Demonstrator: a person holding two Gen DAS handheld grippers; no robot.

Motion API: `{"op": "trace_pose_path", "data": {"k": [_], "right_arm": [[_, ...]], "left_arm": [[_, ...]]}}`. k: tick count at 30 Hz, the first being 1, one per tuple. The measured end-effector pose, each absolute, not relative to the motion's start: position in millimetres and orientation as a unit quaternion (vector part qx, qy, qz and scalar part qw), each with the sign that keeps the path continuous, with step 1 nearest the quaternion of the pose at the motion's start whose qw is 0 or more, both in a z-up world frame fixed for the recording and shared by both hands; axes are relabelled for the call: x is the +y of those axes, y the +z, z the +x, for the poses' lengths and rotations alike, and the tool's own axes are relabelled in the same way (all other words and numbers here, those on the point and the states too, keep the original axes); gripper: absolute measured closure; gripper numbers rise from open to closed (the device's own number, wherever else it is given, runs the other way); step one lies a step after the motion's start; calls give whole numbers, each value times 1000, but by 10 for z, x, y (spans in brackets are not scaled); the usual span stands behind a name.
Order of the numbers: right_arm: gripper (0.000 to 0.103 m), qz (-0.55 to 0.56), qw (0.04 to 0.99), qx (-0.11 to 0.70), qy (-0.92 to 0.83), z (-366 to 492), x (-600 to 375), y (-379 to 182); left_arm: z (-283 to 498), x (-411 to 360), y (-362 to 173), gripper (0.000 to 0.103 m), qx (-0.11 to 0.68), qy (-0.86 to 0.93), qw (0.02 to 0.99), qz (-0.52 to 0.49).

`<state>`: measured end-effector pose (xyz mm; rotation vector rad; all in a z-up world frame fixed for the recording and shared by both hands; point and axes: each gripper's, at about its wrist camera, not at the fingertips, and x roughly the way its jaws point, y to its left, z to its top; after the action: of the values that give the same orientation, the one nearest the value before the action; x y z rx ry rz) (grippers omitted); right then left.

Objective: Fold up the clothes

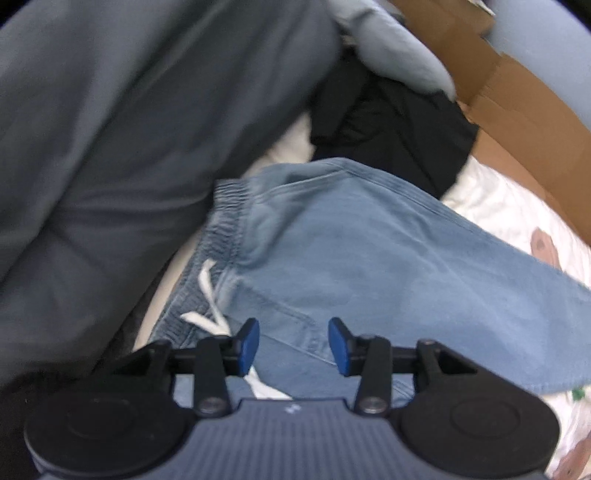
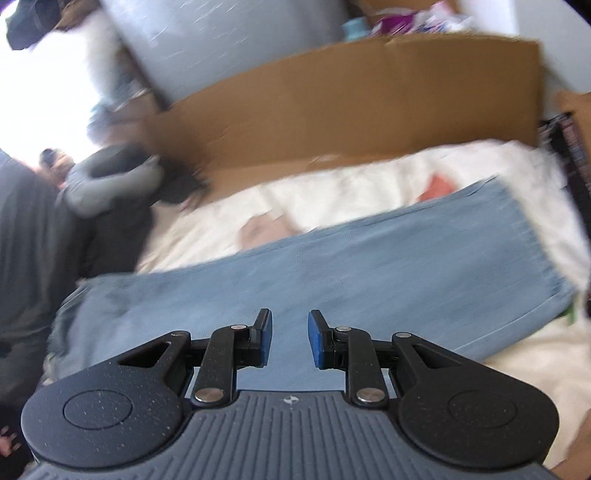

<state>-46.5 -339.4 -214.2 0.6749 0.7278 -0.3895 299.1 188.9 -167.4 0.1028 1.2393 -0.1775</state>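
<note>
Both grippers empty: left gripper point(image 1: 293, 345) half open, right gripper point(image 2: 290, 339) narrow, above the jeans point(image 1: 369, 258). Risk: the loose drawstring point(image 1: 212, 295) snags a pad, or the grey pile point(image 1: 110, 147) at left gets caught in the fold.

Pants point(image 1: 369, 258) on bedsheet point(image 1: 509, 206) (flat)

White printed bedsheet point(image 2: 369, 188) under light-blue jeans point(image 2: 332, 266), black garment point(image 1: 388, 122), cardboard point(image 2: 351, 96) alongside

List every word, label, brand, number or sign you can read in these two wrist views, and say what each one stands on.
No readable text in either view.
Left gripper body: a small pale mark, too small to read.
Right gripper body: a small round emblem, not lettering.
Bright packaging behind the cardboard: too blurred to read.
Denim pants, white sheet: no wording; the sheet's print is pictures.
</note>
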Motion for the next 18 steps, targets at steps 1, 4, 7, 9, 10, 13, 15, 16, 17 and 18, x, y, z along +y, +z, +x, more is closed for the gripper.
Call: {"op": "trace_pose_path", "data": {"k": [1, 4, 7, 9, 10, 13, 15, 16, 17, 18], "right_arm": [[80, 320, 861, 359, -166, -404, -3318, -2154], [80, 307, 863, 379, -131, -254, -3107, -2153], [80, 285, 869, 388, -114, -120, -2915, -2121], [80, 274, 871, 396, -99, -22, -2847, -2103], [80, 268, 872, 400, -92, 27, -2816, -2094], [80, 253, 873, 410, -77, 156, -2722, -2076], [80, 250, 871, 413, -90, 180, -2663, -2111], [80, 254, 868, 416, -95, 188, -2644, -2150], [80, 262, 863, 422, -93, 196, -2627, -2197], [80, 269, 858, 429, -85, 205, -2608, -2244]], "left_arm": [[2969, 1980, -1697, 59, 577, -73, 813, 36], [2901, 2243, -1807, 59, 571, -50, 820, -1], [2815, 2476, -1984, 59, 571, -35, 820, -30], [2739, 2592, -2106, 59, 569, -25, 821, -34], [2700, 2665, -2183, 59, 569, -17, 822, -39], [2583, 2921, -2440, 60, 574, 12, 816, -68], [2519, 3070, -2603, 60, 576, 21, 812, -90], [2489, 3141, -2682, 60, 577, 23, 810, -100], [2461, 3190, -2744, 59, 577, 28, 809, -106], [2434, 3224, -2795, 59, 577, 33, 809, -109]]}}
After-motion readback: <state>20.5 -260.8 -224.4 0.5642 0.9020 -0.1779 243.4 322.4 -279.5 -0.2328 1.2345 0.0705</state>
